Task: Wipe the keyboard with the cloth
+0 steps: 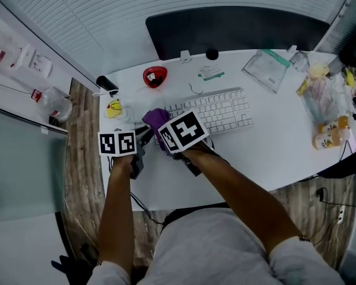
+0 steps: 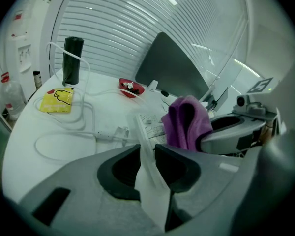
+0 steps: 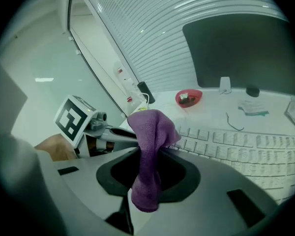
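Keyboard [image 1: 216,111] lies on white desk [image 1: 273,156] before slatted wall [image 1: 107,16].

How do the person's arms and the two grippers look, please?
The left gripper and the right gripper have light grey moulded bodies with black jaw pads. Each carries a white cube with black square markers. The person wears pale short sleeves.

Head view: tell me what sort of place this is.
Probably an office workstation. A white desk holds a white keyboard, loose cables lie beside it, and slatted window blinds run behind.
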`<state>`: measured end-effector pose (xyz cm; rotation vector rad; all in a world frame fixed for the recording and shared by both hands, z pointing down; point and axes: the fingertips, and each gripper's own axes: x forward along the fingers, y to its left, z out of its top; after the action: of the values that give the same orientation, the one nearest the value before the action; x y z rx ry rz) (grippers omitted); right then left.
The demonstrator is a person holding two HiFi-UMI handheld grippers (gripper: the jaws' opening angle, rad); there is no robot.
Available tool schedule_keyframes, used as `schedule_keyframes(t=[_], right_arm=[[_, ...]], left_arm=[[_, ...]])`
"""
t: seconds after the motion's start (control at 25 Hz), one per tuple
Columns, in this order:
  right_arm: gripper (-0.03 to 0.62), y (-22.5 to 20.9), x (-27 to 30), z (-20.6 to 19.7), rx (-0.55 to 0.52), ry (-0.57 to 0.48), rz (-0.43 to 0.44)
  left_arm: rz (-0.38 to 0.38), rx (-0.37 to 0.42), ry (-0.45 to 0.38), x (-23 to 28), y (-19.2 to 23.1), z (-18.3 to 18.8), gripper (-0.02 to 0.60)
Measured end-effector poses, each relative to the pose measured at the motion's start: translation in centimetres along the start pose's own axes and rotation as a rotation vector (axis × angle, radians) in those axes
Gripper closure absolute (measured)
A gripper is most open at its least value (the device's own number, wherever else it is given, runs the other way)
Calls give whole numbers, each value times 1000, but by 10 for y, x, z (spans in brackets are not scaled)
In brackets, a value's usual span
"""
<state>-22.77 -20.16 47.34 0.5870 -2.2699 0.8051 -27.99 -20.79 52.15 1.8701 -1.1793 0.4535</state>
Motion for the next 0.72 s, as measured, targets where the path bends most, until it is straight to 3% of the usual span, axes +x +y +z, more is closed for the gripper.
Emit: schedule_keyframes(t=[0.32,0.52,0.72], right_arm=[[507,-25,-2,-9,-78,44,-92],[507,-71,-37,-23,-95,52,-179],[507,-131,-81,-43,-44,54,-269]], left_arm=[[-8,4,0,0,0,0,474],[-8,10,1,0,1,0,475],[-6,15,6,0,1,0,475]])
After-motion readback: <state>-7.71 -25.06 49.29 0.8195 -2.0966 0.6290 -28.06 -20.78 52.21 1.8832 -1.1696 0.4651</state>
